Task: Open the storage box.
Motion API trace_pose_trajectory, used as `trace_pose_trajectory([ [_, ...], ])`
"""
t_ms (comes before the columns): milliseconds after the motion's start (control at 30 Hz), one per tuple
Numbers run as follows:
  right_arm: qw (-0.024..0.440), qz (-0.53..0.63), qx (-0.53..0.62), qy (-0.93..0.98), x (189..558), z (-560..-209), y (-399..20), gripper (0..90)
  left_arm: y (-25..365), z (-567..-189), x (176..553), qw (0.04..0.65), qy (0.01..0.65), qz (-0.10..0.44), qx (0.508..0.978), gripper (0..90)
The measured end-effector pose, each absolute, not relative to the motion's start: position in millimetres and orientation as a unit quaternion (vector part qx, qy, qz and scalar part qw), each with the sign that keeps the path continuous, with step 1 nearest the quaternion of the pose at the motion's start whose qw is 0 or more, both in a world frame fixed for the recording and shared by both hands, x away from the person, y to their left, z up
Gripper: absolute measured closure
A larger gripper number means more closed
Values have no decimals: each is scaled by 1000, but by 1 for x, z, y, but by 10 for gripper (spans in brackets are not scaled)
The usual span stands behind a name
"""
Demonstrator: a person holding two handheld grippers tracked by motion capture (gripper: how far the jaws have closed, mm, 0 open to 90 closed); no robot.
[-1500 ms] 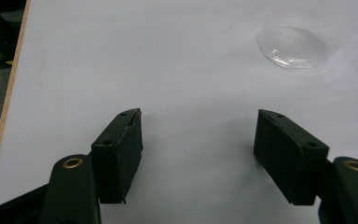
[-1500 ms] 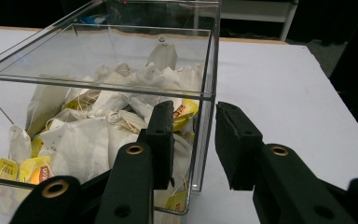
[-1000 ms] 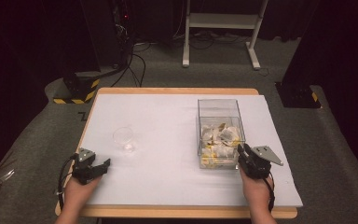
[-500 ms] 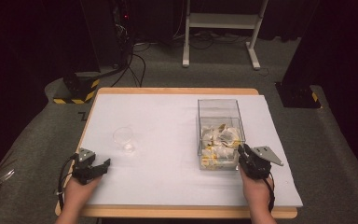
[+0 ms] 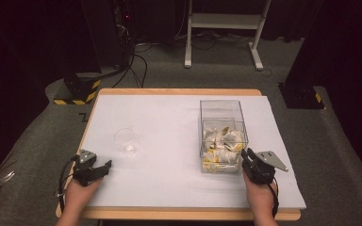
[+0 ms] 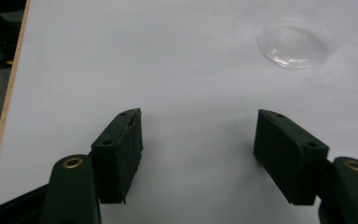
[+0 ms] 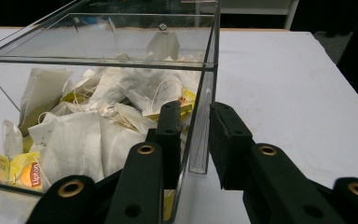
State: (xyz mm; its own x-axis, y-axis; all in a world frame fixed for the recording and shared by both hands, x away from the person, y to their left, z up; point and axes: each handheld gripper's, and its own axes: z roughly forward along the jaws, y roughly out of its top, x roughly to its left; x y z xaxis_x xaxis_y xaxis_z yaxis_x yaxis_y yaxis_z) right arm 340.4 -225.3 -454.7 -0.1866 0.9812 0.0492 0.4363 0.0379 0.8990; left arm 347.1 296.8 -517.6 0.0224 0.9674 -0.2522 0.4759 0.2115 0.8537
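Right gripper view shows your right tongs (image 7: 193, 112) closed on the near wall of the clear box (image 7: 98, 60), close to a corner. One jaw is inside the box and one is outside. The tea bags (image 7: 121, 102) are piled in the box, and some press right against the inside jaw.

In the high view your left tongs (image 5: 104, 165) are far off to the side of the right tongs (image 5: 247, 154), low over the white table (image 5: 169, 117). They are open and hold nothing. A small clear cup (image 5: 124, 137) stands just ahead of them.

Here is what could go wrong, I think. The wall is smooth and thin, so it could slip out of the jaws if you pull fast. You hold just one side, so if you lift, the far side could drop and the box could tip. Then tea bags may spill onto the table. If you squeeze too hard, the wall might crack. A tea bag string could also catch on the inside jaw and get dragged out. If your left tongs move forward without care, they could knock the cup over.
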Motion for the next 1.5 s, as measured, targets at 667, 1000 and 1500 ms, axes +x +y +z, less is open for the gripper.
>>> trace_pose_trajectory([
  [667, 314, 427, 545, 650, 331, -458, -225, 789, 297, -518, 347, 441, 641, 279, 563, 327],
  [1000, 313, 425, 540, 656, 321, -458, -227, 790, 297, -518, 347, 441, 641, 279, 563, 327],
  [1500, 309, 426, 535, 661, 305, -459, -228, 791, 296, -518, 347, 443, 642, 280, 560, 327],
])
